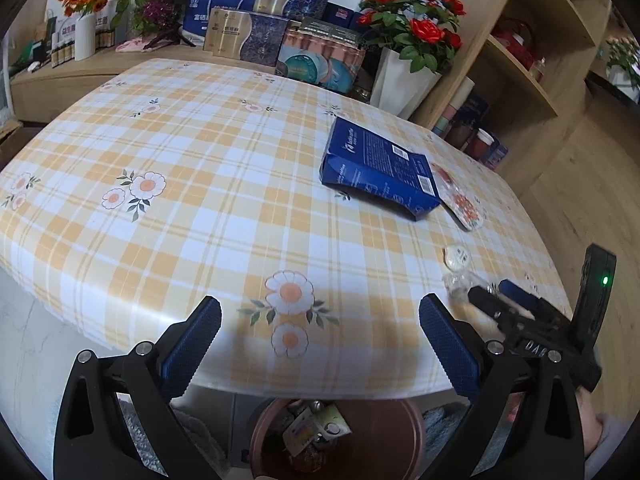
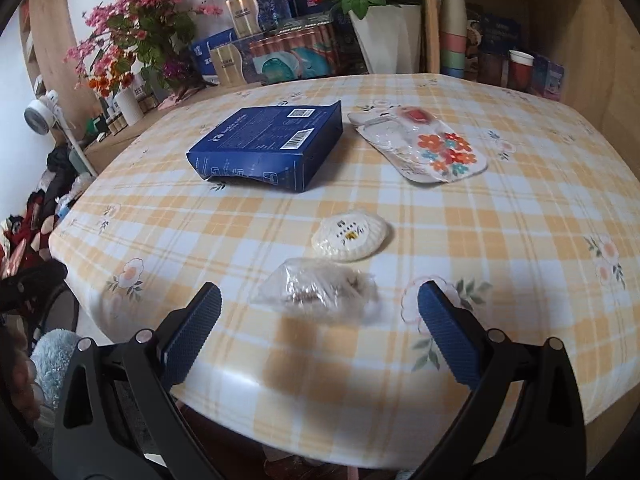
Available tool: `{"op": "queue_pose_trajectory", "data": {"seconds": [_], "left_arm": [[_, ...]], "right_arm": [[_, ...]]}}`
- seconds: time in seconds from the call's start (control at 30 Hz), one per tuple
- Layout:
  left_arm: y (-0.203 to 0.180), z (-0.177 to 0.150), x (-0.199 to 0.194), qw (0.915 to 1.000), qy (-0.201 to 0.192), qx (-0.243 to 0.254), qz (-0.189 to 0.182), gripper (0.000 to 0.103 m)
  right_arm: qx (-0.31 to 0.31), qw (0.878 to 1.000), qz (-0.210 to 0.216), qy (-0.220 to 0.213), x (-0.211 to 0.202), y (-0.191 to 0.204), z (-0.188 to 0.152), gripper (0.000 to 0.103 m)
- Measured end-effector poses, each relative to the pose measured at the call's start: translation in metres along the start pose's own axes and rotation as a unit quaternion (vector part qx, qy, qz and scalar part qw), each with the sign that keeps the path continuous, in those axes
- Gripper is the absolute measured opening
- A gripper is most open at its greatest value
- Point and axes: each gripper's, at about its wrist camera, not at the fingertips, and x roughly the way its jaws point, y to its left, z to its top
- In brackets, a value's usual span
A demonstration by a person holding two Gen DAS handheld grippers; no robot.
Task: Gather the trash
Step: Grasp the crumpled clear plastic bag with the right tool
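— What's on that table (image 2: 520, 240)?
— A yellow-and-white checked cloth with daisies. Far side: a blue box (image 2: 266, 146) lying flat, a flowered plastic packet (image 2: 424, 148) just right of it. Nearer: a white round pack (image 2: 350, 238), then a crumpled clear wrapper (image 2: 316, 288) by the near edge.

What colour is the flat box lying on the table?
The box is dark blue with white print and barcodes; the right wrist view shows it best.

tablecloth (image 2: 520, 240): showing as smooth, glossy checked vinyl
blue box (image 2: 266, 142): looking like printed matt cardboard
clear bag (image 2: 316, 290): appearing as crinkled, shiny plastic film
gripper pads (image 2: 192, 336): showing blue, textured rubber
shelf (image 1: 532, 92): appearing as matt light wood
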Motion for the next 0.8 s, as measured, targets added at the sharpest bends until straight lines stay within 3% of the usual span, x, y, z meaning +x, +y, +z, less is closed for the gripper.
{"op": "queue_pose_trajectory", "data": {"seconds": [0.07,0.13,0.2,0.27,0.3,0.43,0.53,0.73,0.8], "left_arm": [[0.001,0.006,0.006,0.9999,0.004,-0.01,-0.004,0.097],[0.001,0.01,0.012,0.9998,0.009,-0.013,-0.007,0.097],[-0.002,0.014,0.018,0.9997,0.013,-0.015,-0.014,0.097],[-0.006,0.016,0.022,0.9996,0.017,-0.014,-0.02,0.097],[-0.007,0.017,0.025,0.9994,0.02,-0.014,-0.023,0.097],[-0.013,0.022,0.037,0.9973,0.037,-0.037,-0.051,0.097],[-0.015,0.031,0.049,0.993,0.044,-0.083,-0.071,0.096],[-0.028,0.056,0.084,0.9745,0.048,-0.178,-0.128,0.081],[-0.03,0.062,0.097,0.9633,0.035,-0.211,-0.163,0.08]], "right_arm": [[-0.019,1.0,-0.006,0.01,0.008,0.004,0.001,0.081],[-0.021,0.999,-0.007,0.023,0.016,0.003,0.0,0.078],[-0.018,0.999,-0.001,0.033,0.021,-0.001,-0.004,0.064],[-0.017,1.0,0.004,0.024,0.018,-0.004,-0.005,0.059],[-0.012,1.0,0.01,0.019,0.015,-0.006,-0.005,0.051],[0.026,0.999,0.029,-0.007,0.004,-0.02,-0.002,0.05],[0.053,0.997,0.035,-0.033,-0.007,-0.031,0.001,0.05],[0.079,0.995,0.028,-0.053,-0.016,-0.048,0.004,0.05],[0.094,0.994,0.022,-0.055,-0.019,-0.057,0.003,0.05]]}}
